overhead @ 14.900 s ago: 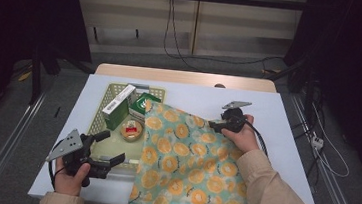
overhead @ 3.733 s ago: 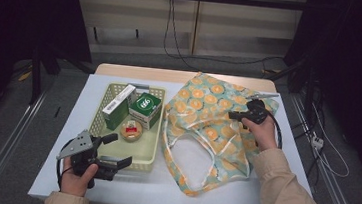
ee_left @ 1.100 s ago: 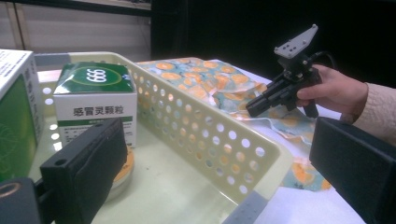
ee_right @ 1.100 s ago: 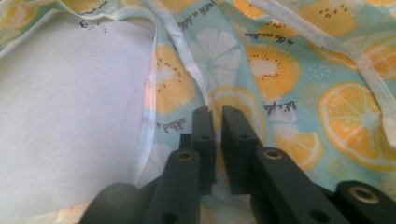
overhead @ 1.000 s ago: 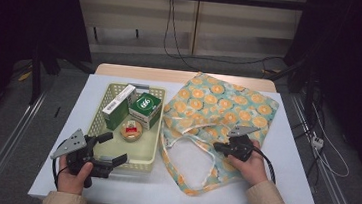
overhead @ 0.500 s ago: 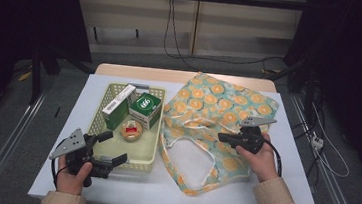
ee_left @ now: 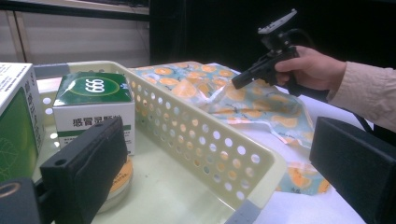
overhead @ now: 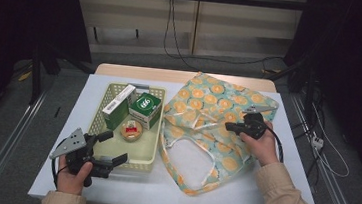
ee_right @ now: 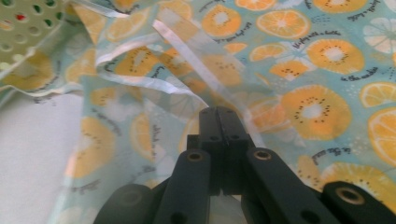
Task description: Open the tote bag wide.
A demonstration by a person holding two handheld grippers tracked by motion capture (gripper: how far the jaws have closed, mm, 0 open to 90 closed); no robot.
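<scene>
A tote bag (overhead: 219,100) printed with orange slices lies spread over the right half of the white table (overhead: 281,192). My right gripper (overhead: 227,128) is over its middle, jaws shut, and the fabric (ee_left: 219,95) tents up to their tips. In the right gripper view a pale strap (ee_right: 187,51) runs under my shut right gripper (ee_right: 219,114). My left gripper (overhead: 117,147) is open at the table's near left. Its jaws straddle the near right corner of a cream perforated basket (overhead: 148,164).
The basket (ee_left: 201,144) holds a green box (overhead: 144,106), a taller white and green box (overhead: 117,107) and a small round tin (overhead: 130,131). The bag's handle loop (overhead: 186,155) lies on the table near the front edge.
My right gripper has moved away from the front edge and up over the bag, drawing fabric with it. The left gripper has stayed at the basket's corner.
</scene>
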